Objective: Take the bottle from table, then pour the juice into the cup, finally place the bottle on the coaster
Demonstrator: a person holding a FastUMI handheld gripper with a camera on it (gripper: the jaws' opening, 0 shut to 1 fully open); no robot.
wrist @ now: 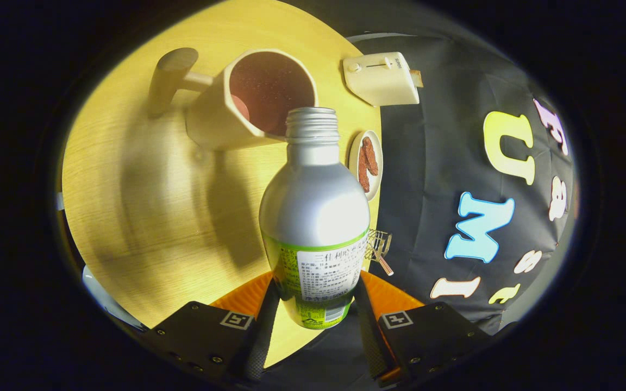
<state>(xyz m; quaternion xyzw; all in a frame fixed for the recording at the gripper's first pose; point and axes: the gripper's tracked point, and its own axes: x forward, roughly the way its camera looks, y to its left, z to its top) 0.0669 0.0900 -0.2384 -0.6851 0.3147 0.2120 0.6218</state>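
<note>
The round wooden bench (144, 206) took up most of the scene, pale and grained, with long shadows lying across it. The view was tilted, so the bench edge ran down beside the dark cloth wall.

The bottle (314, 217) came next in size: a silver metal body with a green-edged label, cap off, threaded neck open. It was clamped between the jaws of the gripper (314, 304), both fingers pressing on its labelled lower part, one from each side. It pointed away from the fingers toward 12 o'clock, and its mouth sat right at the near rim of the cup, overlapping it in the view; whether they touched could not be told.

The cup (237, 108), a cream faceted mug with a wooden handle sticking out at 9 o'clock, stood just beyond the bottle at 11 o'clock. Its inside looked dark reddish and speckled.

A cream toaster (381, 79) stood at 1 o'clock of the bottle's mouth, at the bench edge. A small plate (355, 147) with brown pieces on it lay at 3 o'clock of the bottle's shoulder. A little wire rack (379, 244) lay at 3 o'clock of the label, near the bench edge.
</note>
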